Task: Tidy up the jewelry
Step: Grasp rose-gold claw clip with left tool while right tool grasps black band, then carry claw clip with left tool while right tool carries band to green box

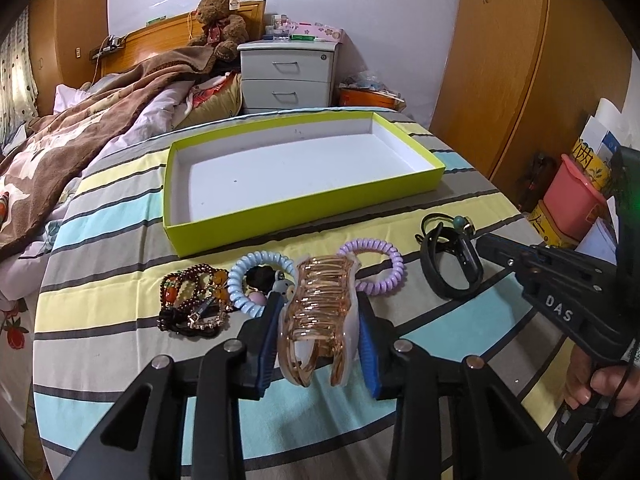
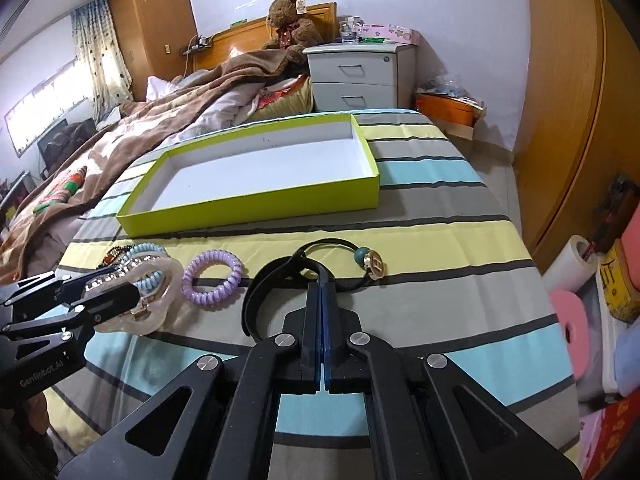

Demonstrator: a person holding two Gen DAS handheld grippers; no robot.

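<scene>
Hard to sort out: the heap of beaded bracelets (image 1: 192, 304) at near left, tangled with dark bands and a small charm. In the right wrist view mostly hidden behind the left gripper (image 2: 120, 296), only a sliver showing. Blue coil tie (image 1: 256, 280) partly covered by the claw clip (image 1: 316, 316); purple coil tie (image 1: 374, 266) cut off behind the clip's far end. Right edge of both views blurred into clutter on the floor.

Left gripper (image 1: 318, 320) angled down over the striped bedspread (image 1: 120, 240), blue pads pressed on both sides of the clip, jaws at middling width. Right gripper (image 2: 322, 280) also angled down, jaws fully together, pinching the black band (image 2: 256, 300) where its loop meets the thin cord with the teal bead and gold charm (image 2: 374, 266). Fingers of a hand (image 1: 596, 384) wrapped round the right gripper's handle at lower right.

Green tray (image 1: 304, 216) farther back, left of the band, white inside.
</scene>
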